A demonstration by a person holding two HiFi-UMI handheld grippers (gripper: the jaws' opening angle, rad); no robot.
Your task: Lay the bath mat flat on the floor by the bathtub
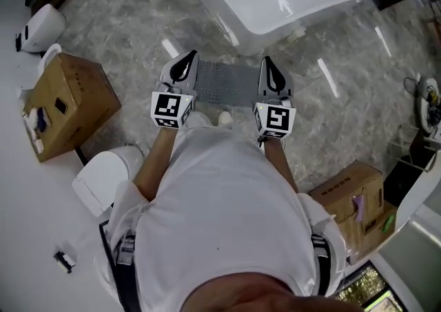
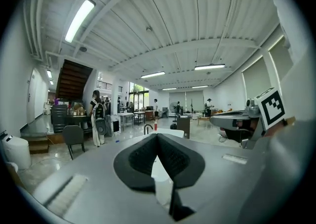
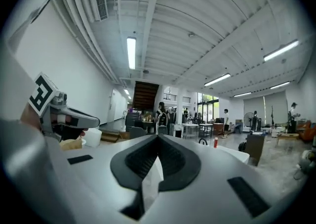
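grey bath mat (image 1: 231,83) lies flat on the floor just near of the bathtub (image 1: 275,1). left gripper (image 1: 186,63) and right gripper (image 1: 269,66) are clenched and empty. mat likely soft, limp, light; any hold best at edge corners.

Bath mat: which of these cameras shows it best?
The head view. There the grey bath mat lies flat on the floor beside the bathtub, between the left gripper and the right gripper. Both gripper views look out across the room and show none of the mat.
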